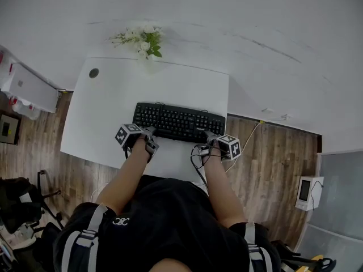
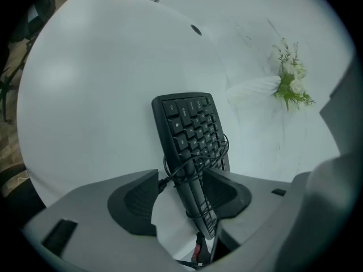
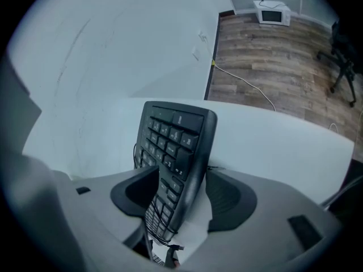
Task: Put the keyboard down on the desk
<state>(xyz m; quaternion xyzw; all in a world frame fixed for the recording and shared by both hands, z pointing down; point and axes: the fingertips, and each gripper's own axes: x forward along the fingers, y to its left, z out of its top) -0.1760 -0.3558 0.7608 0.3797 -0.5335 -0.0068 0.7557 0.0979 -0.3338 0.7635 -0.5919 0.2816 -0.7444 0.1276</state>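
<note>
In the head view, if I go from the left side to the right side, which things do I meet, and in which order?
White box → desk hole → left gripper → right gripper → microwave on the floor.

The white rounded-corner desk (image 1: pixel 102 115) carries 1 black plastic keyboard (image 1: pixel 176 122) near its front edge, with a small white-flower bouquet (image 1: pixel 142 40) at its far edge

One keyboard (image 1: pixel 177 122) on one desk (image 1: pixel 108 112), one flower bunch (image 1: pixel 144 40) at the desk's far edge, left gripper (image 1: pixel 148 134) and right gripper (image 1: pixel 211 136), two in all, at its near edge, one white box (image 1: pixel 309 191) beside the desk.
</note>
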